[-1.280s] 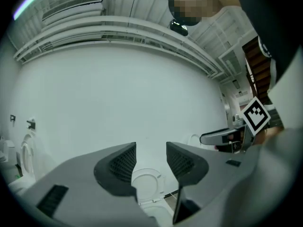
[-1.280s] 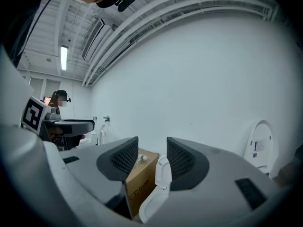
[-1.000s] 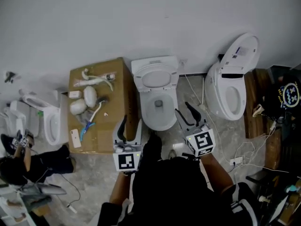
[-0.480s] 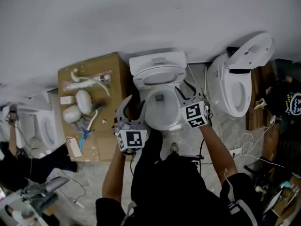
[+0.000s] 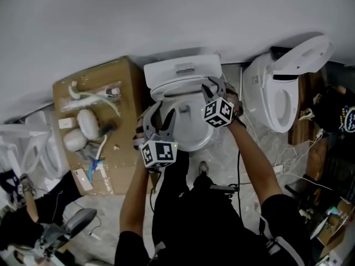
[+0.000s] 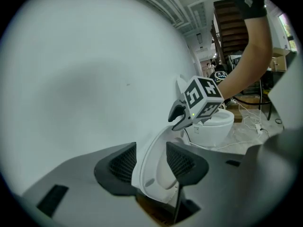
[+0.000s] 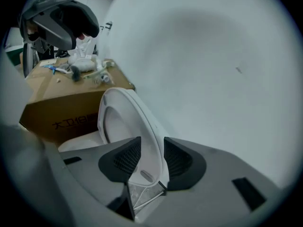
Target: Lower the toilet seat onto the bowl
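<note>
The seat (image 5: 177,88) stood upright at 12 o'clock over the bowl (image 5: 191,134). The left tool (image 5: 161,118) straddled its rim, unclenched. The right tool (image 5: 213,88) was closing around it. All the lowering remained.

We take the middle toilet (image 5: 183,66) as our mark. Its seat (image 5: 177,87) stands raised at its back, toward the wall (image 5: 166,15). Just left of it sits a cardboard box (image 5: 119,165) with small parts (image 5: 89,123) on top. To its right stands a second toilet (image 5: 260,93), with cables (image 5: 297,173) on the floor beyond.
</note>
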Tool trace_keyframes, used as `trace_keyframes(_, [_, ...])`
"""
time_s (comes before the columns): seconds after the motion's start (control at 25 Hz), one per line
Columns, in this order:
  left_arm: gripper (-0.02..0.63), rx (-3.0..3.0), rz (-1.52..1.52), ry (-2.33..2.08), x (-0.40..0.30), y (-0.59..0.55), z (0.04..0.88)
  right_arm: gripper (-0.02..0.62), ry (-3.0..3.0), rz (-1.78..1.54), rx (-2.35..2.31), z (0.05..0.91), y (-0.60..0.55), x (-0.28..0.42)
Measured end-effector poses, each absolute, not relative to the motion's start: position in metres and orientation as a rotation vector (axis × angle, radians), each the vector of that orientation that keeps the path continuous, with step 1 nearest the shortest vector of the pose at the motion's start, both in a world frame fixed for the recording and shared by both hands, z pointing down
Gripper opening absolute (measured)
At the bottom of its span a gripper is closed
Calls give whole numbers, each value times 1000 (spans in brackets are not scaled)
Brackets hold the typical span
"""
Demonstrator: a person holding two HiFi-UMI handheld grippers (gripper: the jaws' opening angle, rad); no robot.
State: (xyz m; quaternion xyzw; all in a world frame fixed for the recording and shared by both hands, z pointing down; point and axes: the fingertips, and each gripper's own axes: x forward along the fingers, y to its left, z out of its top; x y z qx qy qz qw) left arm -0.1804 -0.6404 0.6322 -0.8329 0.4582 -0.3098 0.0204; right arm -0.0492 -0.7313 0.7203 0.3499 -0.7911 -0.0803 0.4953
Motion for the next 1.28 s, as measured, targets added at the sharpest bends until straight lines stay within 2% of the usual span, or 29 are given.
trace_keyframes(0.16, [207,-2594,-1000,1383,-176,-650,654,144,-1892,-210,801,737,-734,-52])
trace_keyframes(0.52, [207,-2592,-1154,1250,-162,-671,697,135,-1901,-241,722,735,-705,-47])
trace_keyframes(0.76, [203,-2605,-1299,965,-140,-660,740,133,-1942,-230,643,734,-662,-40])
trace_keyframes(0.88, [96,-2583,-1352,862,-133,-637,751,110,-1969,-215,600,735,-641,-33])
trace_keyframes(1.04, [72,-2552,-1405,706,-125,-591,761,115,-1977,-204,484,743,-608,-26])
trace_keyframes(1.12, [67,-2554,-1452,575,-120,-559,771,98,-1975,-191,353,754,-577,-24])
trace_keyframes(1.28, [83,-2643,-1574,314,-109,-480,805,84,-1964,-144,95,787,-499,-13])
